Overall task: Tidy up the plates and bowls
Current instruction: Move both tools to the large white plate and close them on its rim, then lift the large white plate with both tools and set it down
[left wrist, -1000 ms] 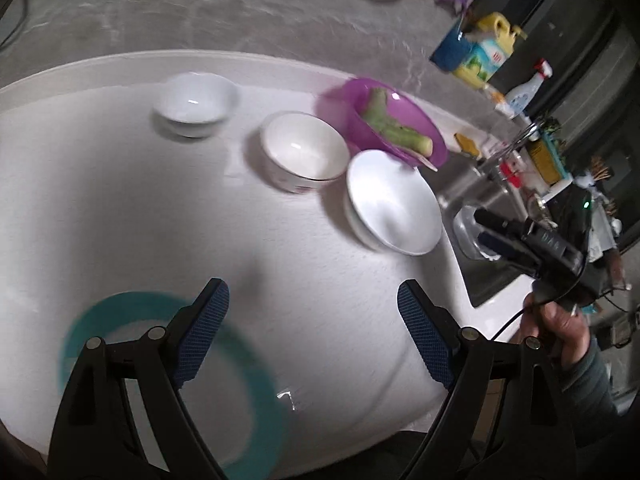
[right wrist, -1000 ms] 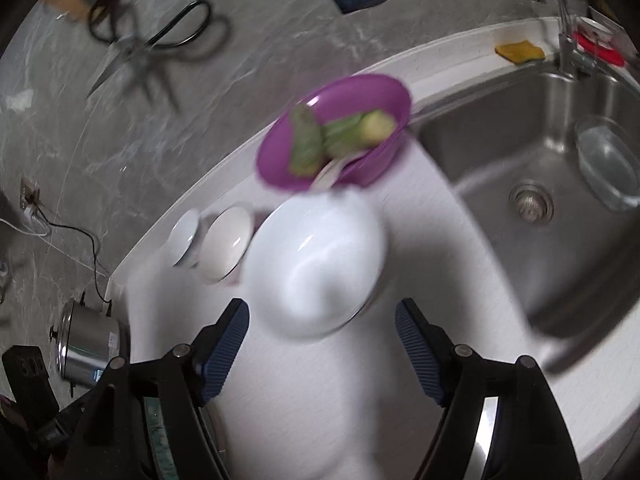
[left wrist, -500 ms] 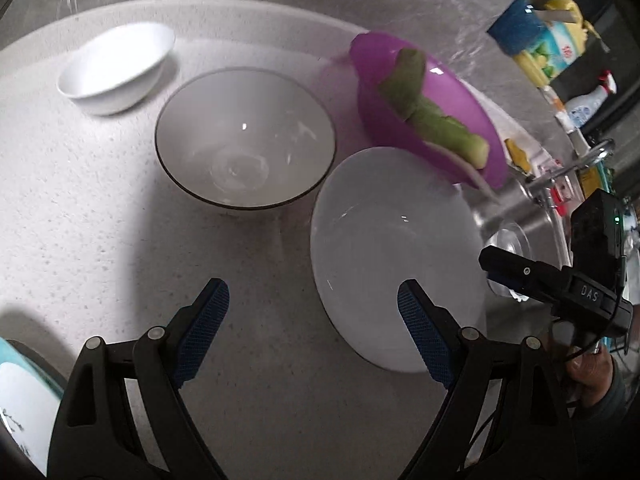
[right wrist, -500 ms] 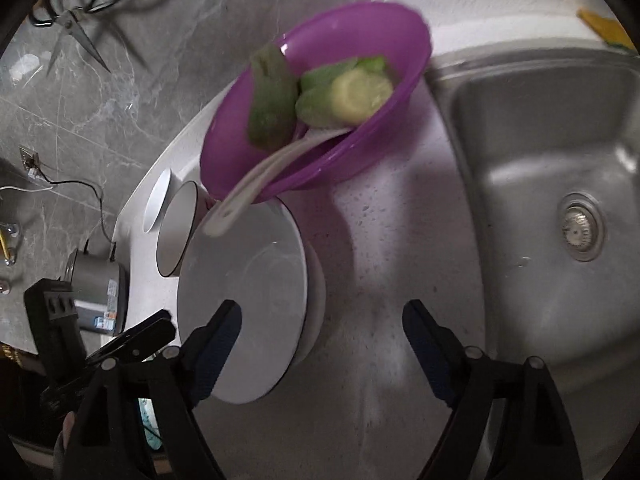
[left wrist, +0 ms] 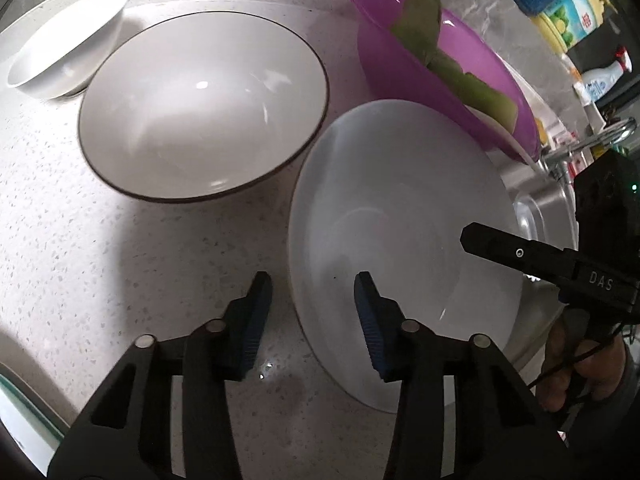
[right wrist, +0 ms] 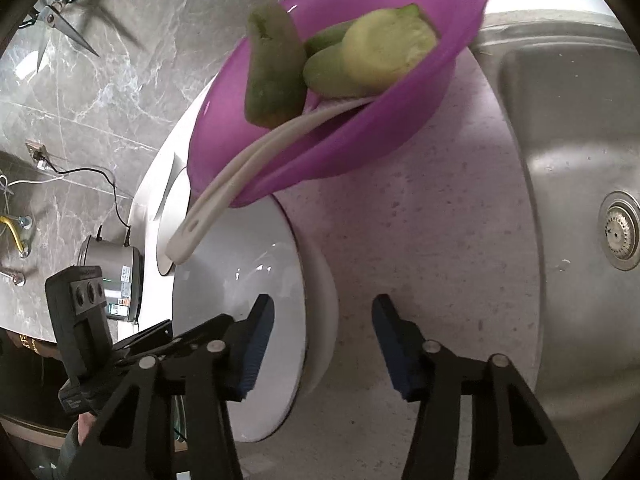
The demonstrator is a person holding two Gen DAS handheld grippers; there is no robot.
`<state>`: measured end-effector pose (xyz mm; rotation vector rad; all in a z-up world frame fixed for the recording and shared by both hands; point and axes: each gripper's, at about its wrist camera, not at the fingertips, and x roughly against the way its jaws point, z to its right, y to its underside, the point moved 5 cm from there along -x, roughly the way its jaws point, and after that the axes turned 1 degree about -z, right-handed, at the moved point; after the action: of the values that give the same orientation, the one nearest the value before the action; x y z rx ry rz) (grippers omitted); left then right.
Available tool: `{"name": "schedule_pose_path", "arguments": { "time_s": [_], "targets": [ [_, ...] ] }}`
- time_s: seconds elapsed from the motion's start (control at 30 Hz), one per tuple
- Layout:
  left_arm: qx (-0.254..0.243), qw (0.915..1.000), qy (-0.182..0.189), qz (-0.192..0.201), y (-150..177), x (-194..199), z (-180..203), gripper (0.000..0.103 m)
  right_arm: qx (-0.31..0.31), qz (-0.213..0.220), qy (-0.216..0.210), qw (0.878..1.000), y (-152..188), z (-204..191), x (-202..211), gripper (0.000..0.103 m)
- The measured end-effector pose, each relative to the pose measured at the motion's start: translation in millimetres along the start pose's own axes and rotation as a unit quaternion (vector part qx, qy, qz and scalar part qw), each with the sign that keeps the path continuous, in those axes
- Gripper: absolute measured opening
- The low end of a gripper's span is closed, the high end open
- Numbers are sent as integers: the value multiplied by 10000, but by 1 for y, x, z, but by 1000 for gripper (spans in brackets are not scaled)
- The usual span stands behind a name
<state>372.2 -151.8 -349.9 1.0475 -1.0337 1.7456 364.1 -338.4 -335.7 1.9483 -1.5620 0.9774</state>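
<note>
Speckled pale stone makes up the countertop (left wrist: pixel 168 248), with bare room at its near left and a steel sink (right wrist: pixel 568 128) bounding it on the right. Largest of the dishes, the white plate-like bowl (left wrist: pixel 400 208) sits near the counter's right edge, its far rim just beside the purple bowl (left wrist: pixel 420 56) of green vegetable pieces (right wrist: pixel 320 64), whose white spoon handle (right wrist: pixel 240 176) overhangs it. To its left the dark-rimmed bowl (left wrist: pixel 200 92) nearly touches it; the small white bowl (left wrist: pixel 64 44) lies farther left. The left gripper (left wrist: pixel 308 320) stands partly open, straddling the white bowl's near-left rim, gripping nothing. The right gripper (right wrist: pixel 320 344) gapes likewise across the opposite rim, empty.
</note>
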Motion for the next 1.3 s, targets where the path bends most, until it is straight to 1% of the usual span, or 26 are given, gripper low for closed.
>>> {"name": "schedule_pose_path", "arguments": {
  "time_s": [0.03, 0.07, 0.1, 0.13, 0.23, 0.3, 0.47, 0.73, 0.97, 1.07, 1.3],
  "targets": [
    [-34, 10000, -8, -12, -2, -3, 2, 30, 32, -23, 28, 10000, 1, -1, -1, 48],
    [-46, 10000, -3, -11, -1, -4, 2, 27, 60, -55, 67, 9999, 1, -2, -3, 37],
    [-55, 10000, 9, 9, -3, -5, 3, 17, 73, -91, 123, 9999, 2, -1, -5, 31],
    [-52, 10000, 31, -1, -4, -7, 4, 15, 66, -108, 135, 9998, 3, -1, -6, 25],
    [-35, 10000, 73, 26, -9, -14, 6, 14, 109, -118, 182, 9997, 4, -5, -8, 21],
    [-21, 10000, 42, 37, -5, -11, 8, 13, 196, -108, 303, 9993, 3, -10, -10, 20],
    [-27, 10000, -14, 80, 0, -8, 11, 12, 256, -126, 453, 9986, 6, -15, -10, 18],
    [9, 10000, -31, 65, 16, 12, 10, 12, 263, -223, 511, 9981, 23, -30, -6, 18],
    [62, 9999, 75, 33, 48, 38, 15, 12, 285, -439, 494, 9974, 52, -49, 9, 18],
    [139, 9999, 84, -14, 65, 41, 17, 12, 326, -602, 529, 9963, 69, -54, 10, 18],
    [265, 9992, 59, -301, 113, 37, 13, 12, 461, -934, 635, 9925, 101, -61, 2, 18]
  ]
}}
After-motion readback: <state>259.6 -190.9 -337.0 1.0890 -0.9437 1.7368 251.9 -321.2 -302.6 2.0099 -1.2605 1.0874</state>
